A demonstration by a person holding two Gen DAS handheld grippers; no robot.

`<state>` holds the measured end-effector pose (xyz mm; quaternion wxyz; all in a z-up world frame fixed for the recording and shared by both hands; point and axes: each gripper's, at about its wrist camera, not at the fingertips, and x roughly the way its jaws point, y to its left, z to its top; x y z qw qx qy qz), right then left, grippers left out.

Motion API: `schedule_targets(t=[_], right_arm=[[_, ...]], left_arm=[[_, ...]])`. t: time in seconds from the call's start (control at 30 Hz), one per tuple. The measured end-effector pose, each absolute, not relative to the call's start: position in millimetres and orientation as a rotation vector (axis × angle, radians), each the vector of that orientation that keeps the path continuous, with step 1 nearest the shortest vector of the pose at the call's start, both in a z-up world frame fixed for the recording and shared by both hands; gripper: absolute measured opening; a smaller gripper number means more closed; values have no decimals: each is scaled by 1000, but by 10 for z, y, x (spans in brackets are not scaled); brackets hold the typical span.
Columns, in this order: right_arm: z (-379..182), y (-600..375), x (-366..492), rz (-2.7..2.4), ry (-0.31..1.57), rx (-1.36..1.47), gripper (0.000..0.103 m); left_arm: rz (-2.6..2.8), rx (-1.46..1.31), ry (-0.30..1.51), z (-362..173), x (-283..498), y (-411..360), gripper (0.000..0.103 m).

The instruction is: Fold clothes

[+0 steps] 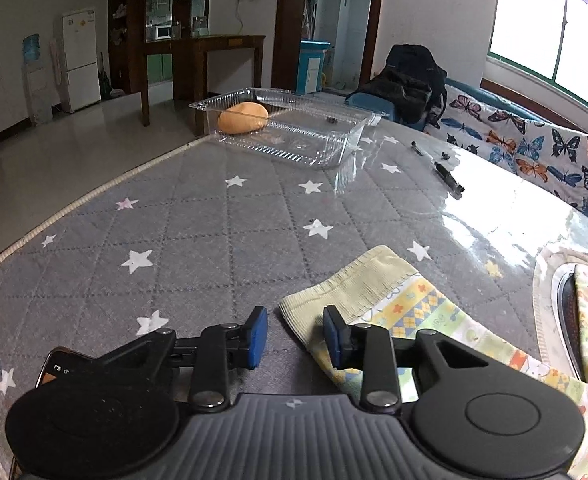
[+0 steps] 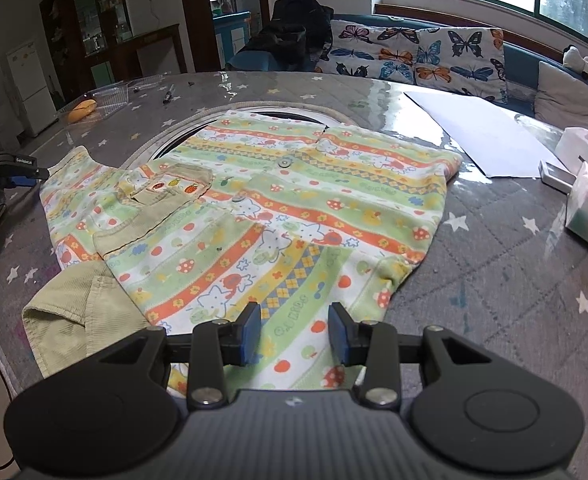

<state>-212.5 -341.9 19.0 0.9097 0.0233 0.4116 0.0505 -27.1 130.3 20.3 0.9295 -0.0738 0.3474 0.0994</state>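
The patterned shirt lies on the tabletop, partly gathered, one ribbed cuff at the left. Soft, light cloth: it will likely drape and slide on the glossy cover. Grip hems or cuffs. Left gripper and right gripper: fingers wide, holding nothing.

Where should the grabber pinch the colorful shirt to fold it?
Probably the shirt's near hem edge, coming low from the front: it lies flat right under the open right gripper, and a thin edge gives the fingers something to close on.
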Motion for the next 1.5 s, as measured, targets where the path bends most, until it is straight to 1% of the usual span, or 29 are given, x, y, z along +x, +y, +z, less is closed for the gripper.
schedule_targets(t=[0.03, 0.07, 0.1, 0.17, 0.33, 0.43, 0.67, 0.8, 1.03, 1.17, 1.23, 1.27, 1.37, 1.5], right_arm=[[190, -3418, -2121, 104, 849, 49, 37], [191, -3417, -2122, 104, 848, 49, 37], [194, -3416, -2126, 105, 847, 49, 37], [198, -3414, -2135, 105, 845, 49, 37], [222, -3446, -2158, 96, 833, 59, 37], [227, -3473, -2161, 86, 828, 68, 37], [264, -3524, -2208, 76, 807, 81, 37], [303, -3589, -2238, 58, 791, 98, 37], [397, -3702, -2235, 27, 761, 140, 37], [405, -3688, -2213, 36, 762, 162, 37], [392, -3647, -2188, 55, 771, 167, 37], [380, -3615, -2169, 68, 777, 168, 37], [330, -3491, -2089, 113, 797, 170, 37], [255, -3318, -1979, 165, 827, 163, 37]], left_arm=[[204, -150, 708, 197, -272, 1300, 33], [196, -154, 706, 198, -268, 1300, 29], [188, -159, 705, 200, -264, 1300, 13], [184, -168, 700, 217, -266, 1293, 6], [89, -177, 631, 456, -461, 1082, 4], [-38, -199, 583, 690, -656, 822, 4], [-387, -226, 525, 1105, -1149, 26, 3], [-571, -238, 532, 1182, -1377, -419, 3], [-785, -151, 679, 827, -1603, -1100, 4], [-828, -78, 785, 550, -1715, -1265, 7], [-837, -48, 802, 514, -1800, -1240, 11], [-841, -32, 802, 507, -1850, -1213, 17], [-802, -7, 768, 576, -1851, -996, 22], [-689, 7, 717, 668, -1757, -649, 33]])
